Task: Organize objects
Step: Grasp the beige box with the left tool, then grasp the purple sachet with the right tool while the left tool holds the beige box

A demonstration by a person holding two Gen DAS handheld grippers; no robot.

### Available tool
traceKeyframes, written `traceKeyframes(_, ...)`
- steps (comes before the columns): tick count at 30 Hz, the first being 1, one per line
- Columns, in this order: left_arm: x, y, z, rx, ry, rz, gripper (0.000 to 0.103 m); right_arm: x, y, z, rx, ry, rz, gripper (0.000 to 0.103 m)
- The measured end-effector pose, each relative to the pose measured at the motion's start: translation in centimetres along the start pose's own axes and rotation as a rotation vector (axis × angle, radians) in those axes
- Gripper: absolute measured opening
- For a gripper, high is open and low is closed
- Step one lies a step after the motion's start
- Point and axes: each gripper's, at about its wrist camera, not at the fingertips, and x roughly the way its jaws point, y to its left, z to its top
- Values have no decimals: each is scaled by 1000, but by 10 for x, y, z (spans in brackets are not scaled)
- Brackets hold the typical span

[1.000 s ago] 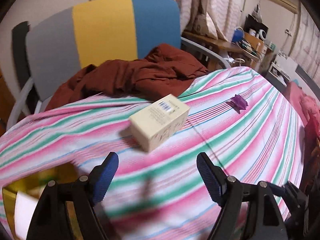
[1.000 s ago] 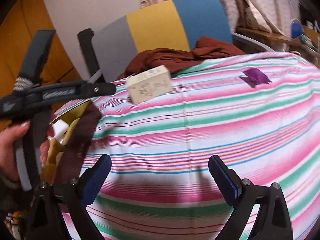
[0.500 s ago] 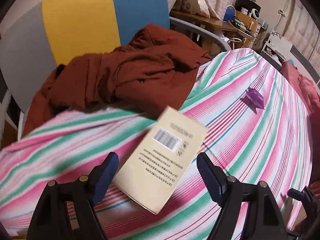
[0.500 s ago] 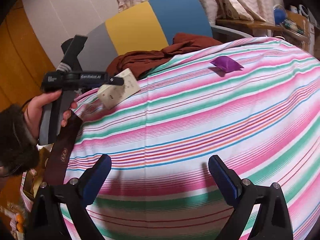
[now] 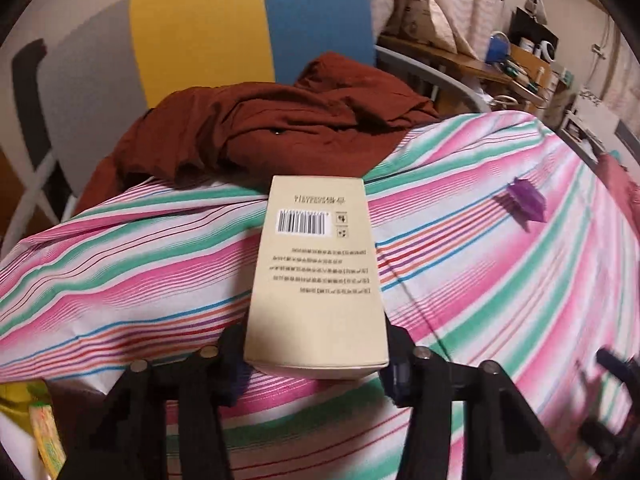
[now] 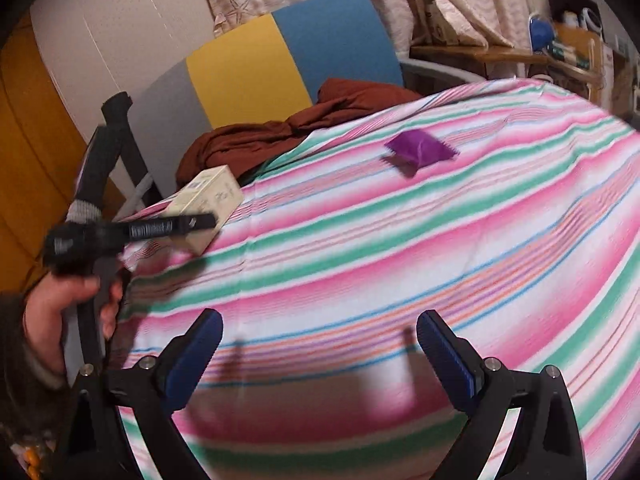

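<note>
A cream cardboard box point(image 5: 316, 276) with a barcode lies on the striped tablecloth point(image 5: 460, 280). My left gripper point(image 5: 316, 368) is closed on the box's near end, one finger on each side. In the right wrist view the box point(image 6: 208, 204) sits at the table's left edge with the left gripper point(image 6: 200, 224) on it. A small purple packet point(image 5: 526, 204) lies to the right, also in the right wrist view point(image 6: 420, 150). My right gripper point(image 6: 320, 354) is open and empty above the cloth's near part.
A chair point(image 5: 224, 40) with grey, yellow and blue panels stands behind the table, a rust-brown garment point(image 5: 272, 128) draped on its seat and the table edge. A cluttered wooden shelf point(image 5: 512, 68) is at the far right. Yellow items point(image 5: 40, 428) sit low left.
My left gripper has moved forward to the box and closed on its near end; the box now lies lengthwise between the fingers. The right gripper stayed open and shifted slightly.
</note>
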Motion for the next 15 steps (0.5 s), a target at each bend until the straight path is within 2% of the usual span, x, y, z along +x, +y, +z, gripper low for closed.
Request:
traceKeyframes(3, 1, -4, -2, -2, -36, 24, 50, 12, -15, 23, -50, -16, -58, 99)
traceKeyframes(7, 2, -4, -4, 25, -67, -1, 50, 35, -41, 60, -58, -24, -133, 99)
traceKeyframes(10, 3, -1, -8, 10, -78, -18, 50, 54, -58, 88, -43, -46, -160, 99)
traceKeyframes(15, 7, -2, -12, 0, -91, -13, 50, 87, -67, 119, -78, -36, -167, 99)
